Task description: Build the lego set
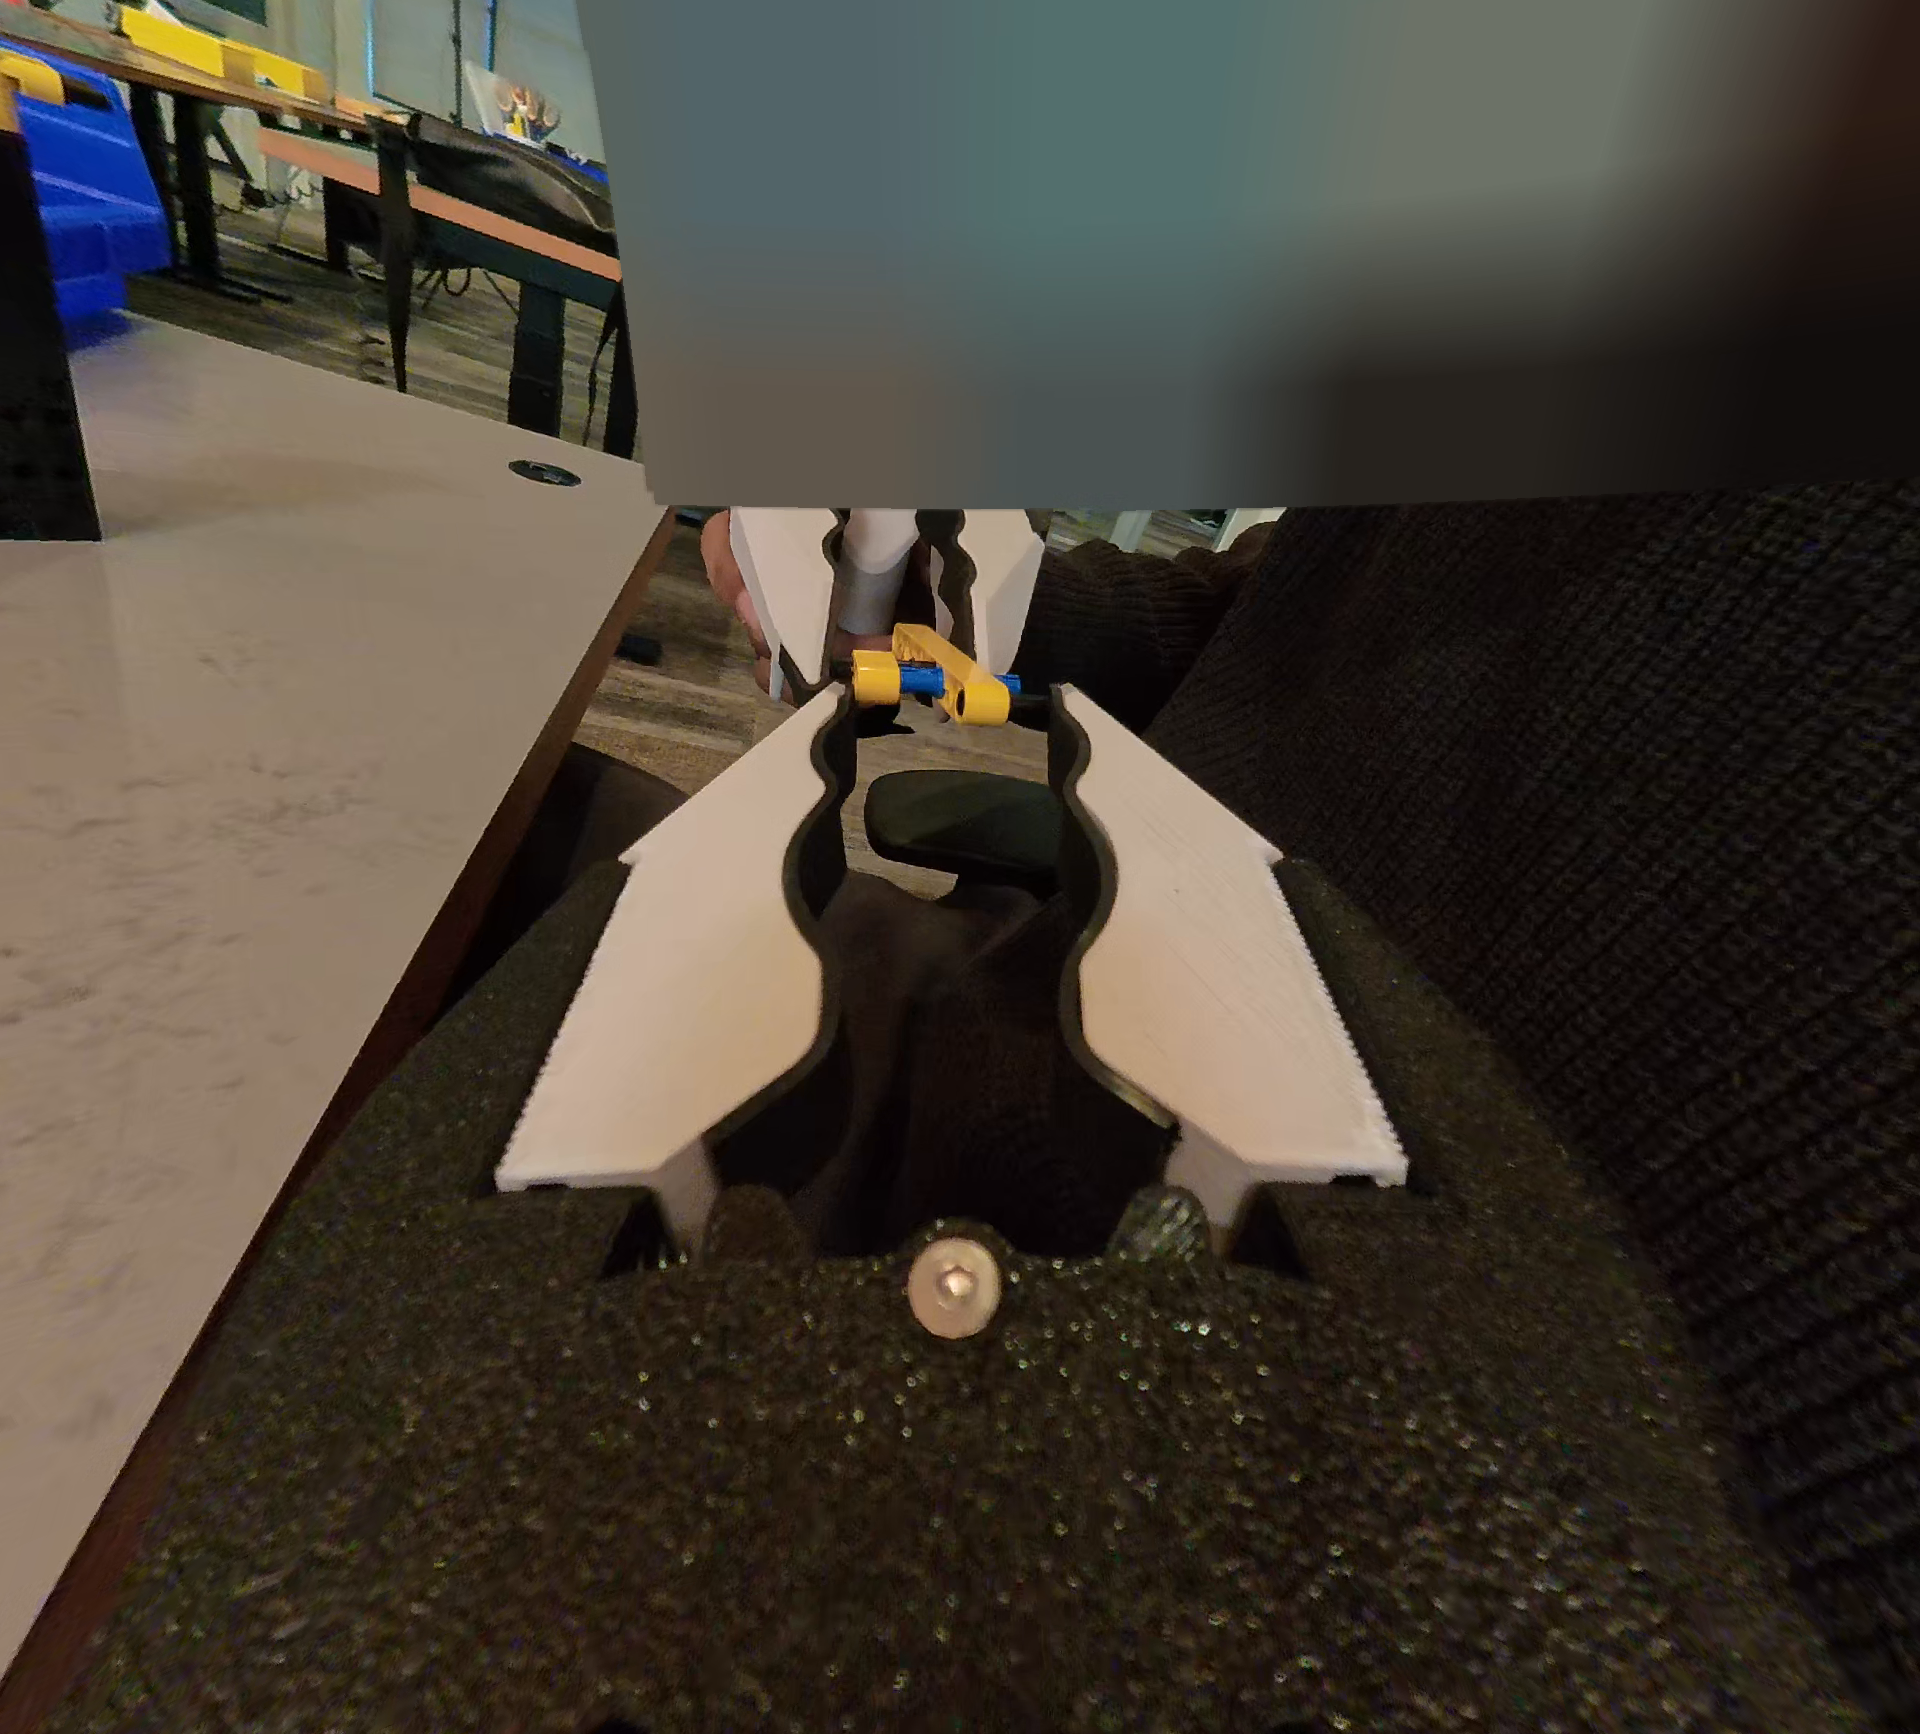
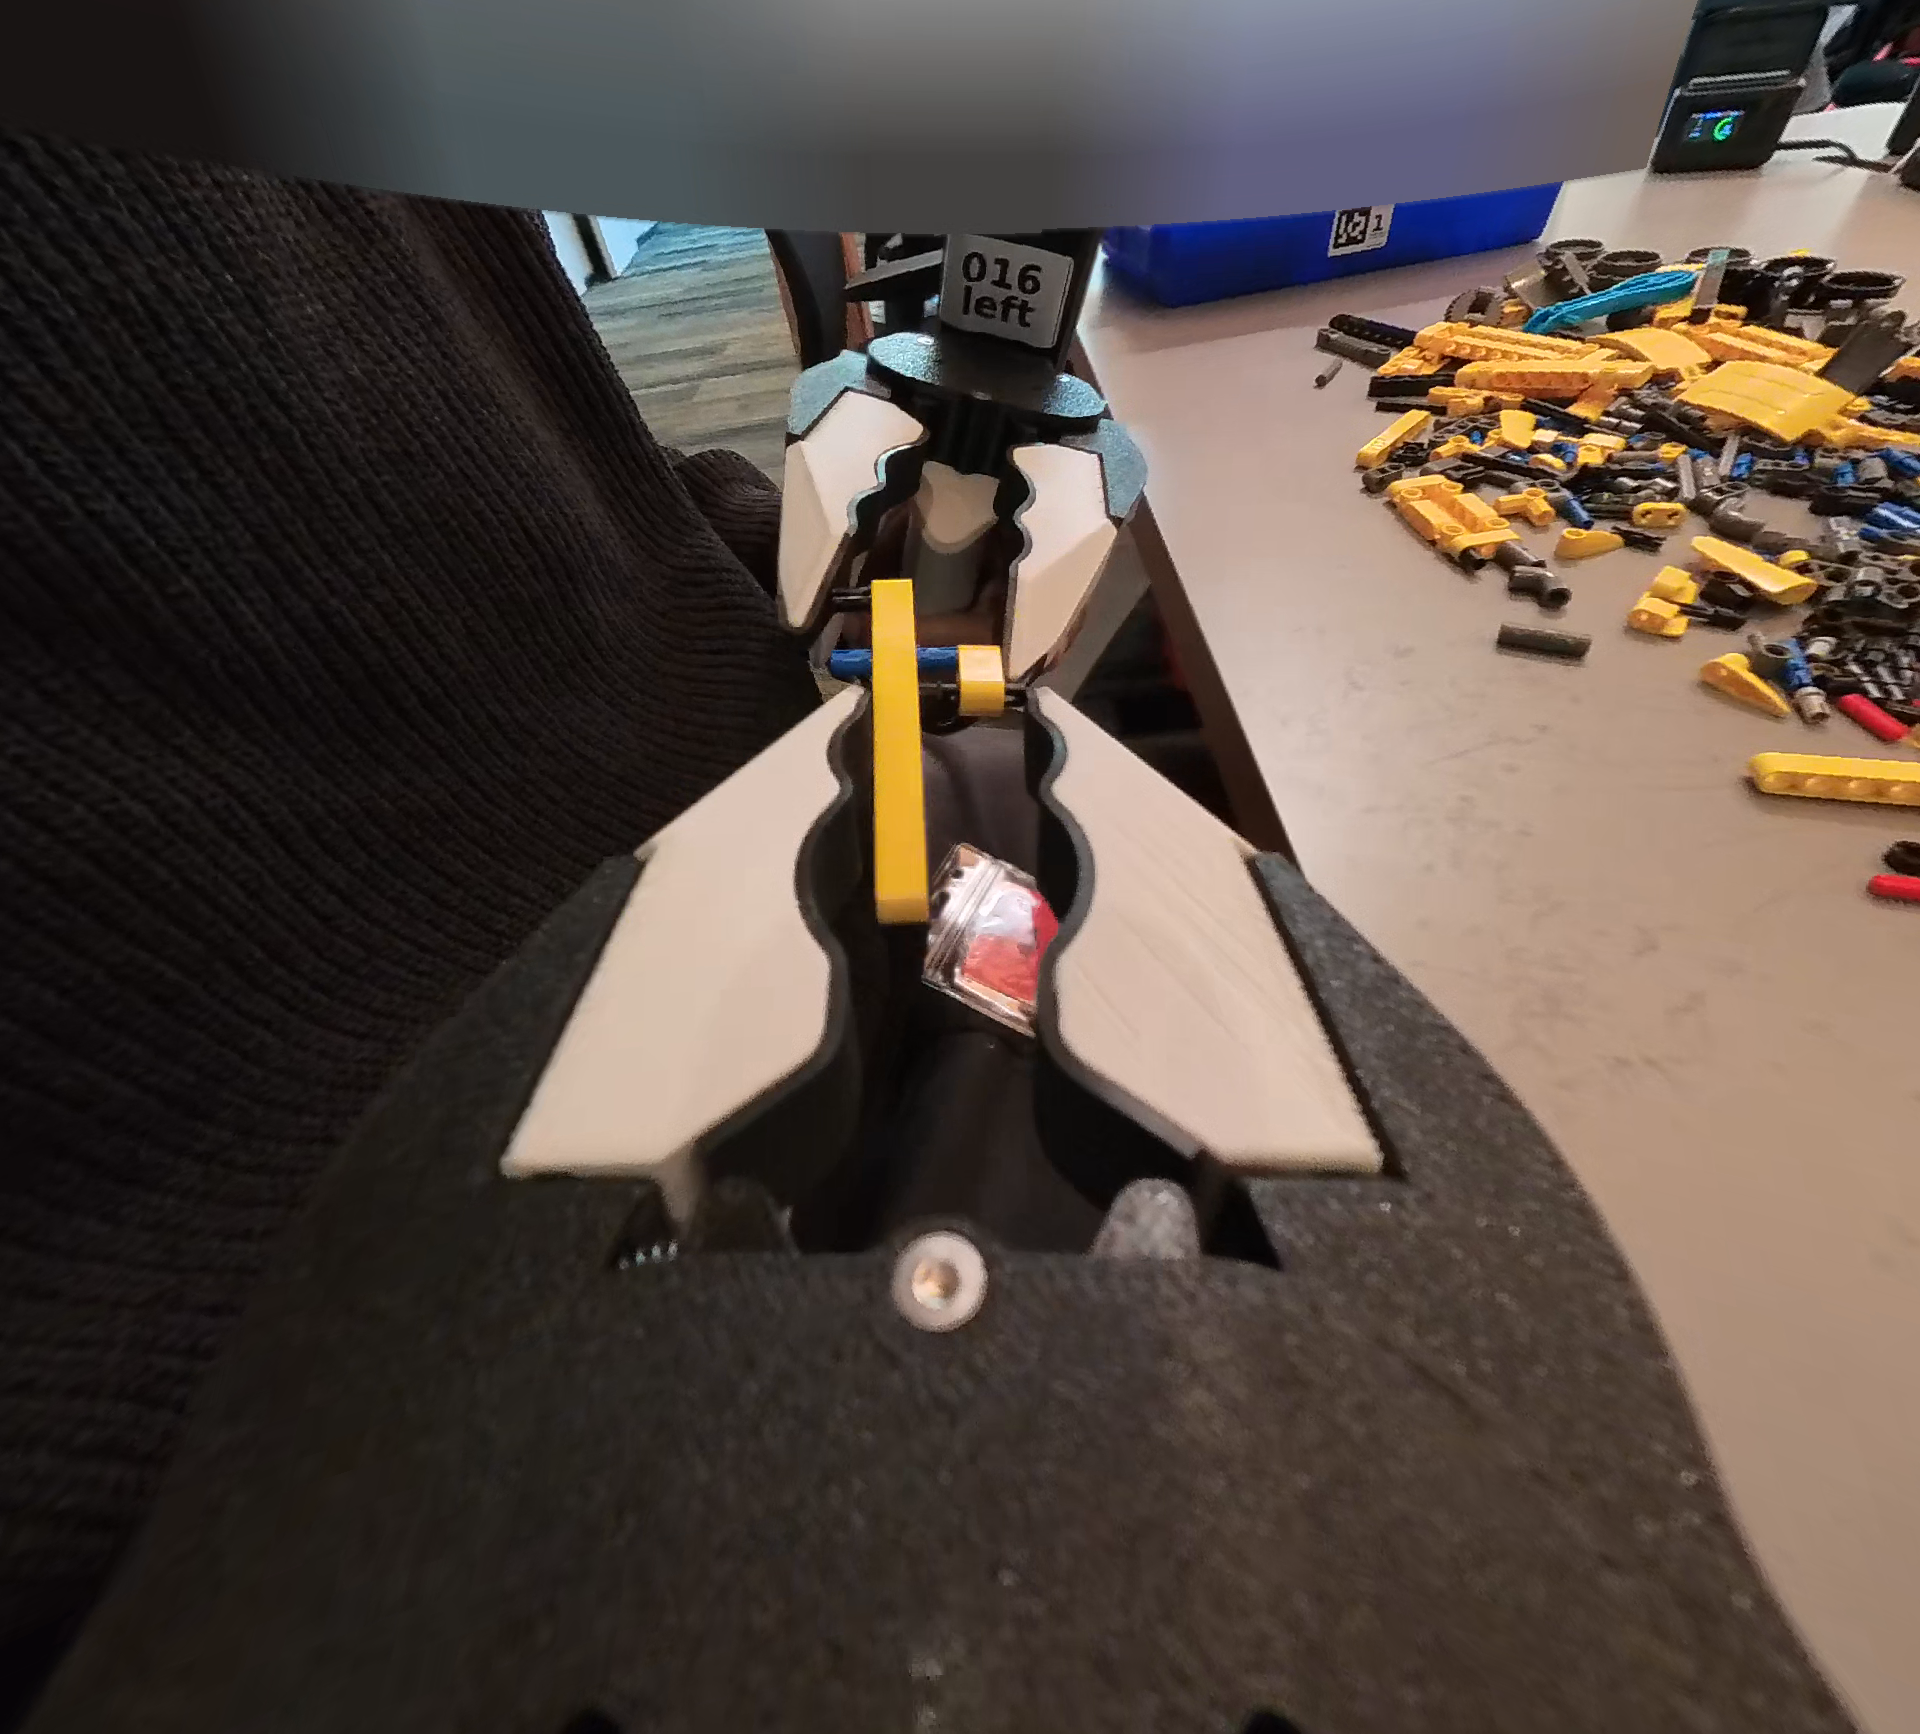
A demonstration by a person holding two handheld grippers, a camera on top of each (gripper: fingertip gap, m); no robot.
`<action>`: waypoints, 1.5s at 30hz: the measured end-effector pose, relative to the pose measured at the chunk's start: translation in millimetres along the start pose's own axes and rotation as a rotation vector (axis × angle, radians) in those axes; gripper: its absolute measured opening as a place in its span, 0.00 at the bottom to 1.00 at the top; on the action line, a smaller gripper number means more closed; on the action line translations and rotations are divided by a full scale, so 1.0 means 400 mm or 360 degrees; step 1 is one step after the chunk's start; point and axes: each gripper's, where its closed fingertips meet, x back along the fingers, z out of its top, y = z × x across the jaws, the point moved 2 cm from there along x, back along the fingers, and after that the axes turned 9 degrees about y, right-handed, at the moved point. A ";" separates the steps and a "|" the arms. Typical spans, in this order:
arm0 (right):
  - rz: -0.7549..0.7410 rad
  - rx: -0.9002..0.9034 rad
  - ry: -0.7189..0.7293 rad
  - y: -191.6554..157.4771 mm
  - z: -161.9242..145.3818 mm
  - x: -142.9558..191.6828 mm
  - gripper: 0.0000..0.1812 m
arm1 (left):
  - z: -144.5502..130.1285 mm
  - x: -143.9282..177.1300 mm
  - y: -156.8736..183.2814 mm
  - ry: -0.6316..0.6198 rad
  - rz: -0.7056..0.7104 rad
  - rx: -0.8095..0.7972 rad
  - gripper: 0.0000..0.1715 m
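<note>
Centrally, left tongs [image 1: 951,697] and right tongs [image 2: 945,702] both grip one yellow-blue assembly [image 2: 899,749]; bin [image 2: 1330,245] contents hidden; loose bricks [image 2: 1662,479] on surface [image 2: 1455,957].

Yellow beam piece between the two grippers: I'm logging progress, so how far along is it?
Done: the yellow beam already carries a blue pin and a small yellow connector. In hand: left gripper and right gripper both pinch it beside the table. Left: a pile of loose parts lies on it.
</note>
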 end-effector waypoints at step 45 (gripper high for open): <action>0.0064 -0.0572 -0.0030 0.023 -0.055 0.001 0.14 | -0.039 0.009 -0.033 -0.0035 0.0108 0.0026 0.18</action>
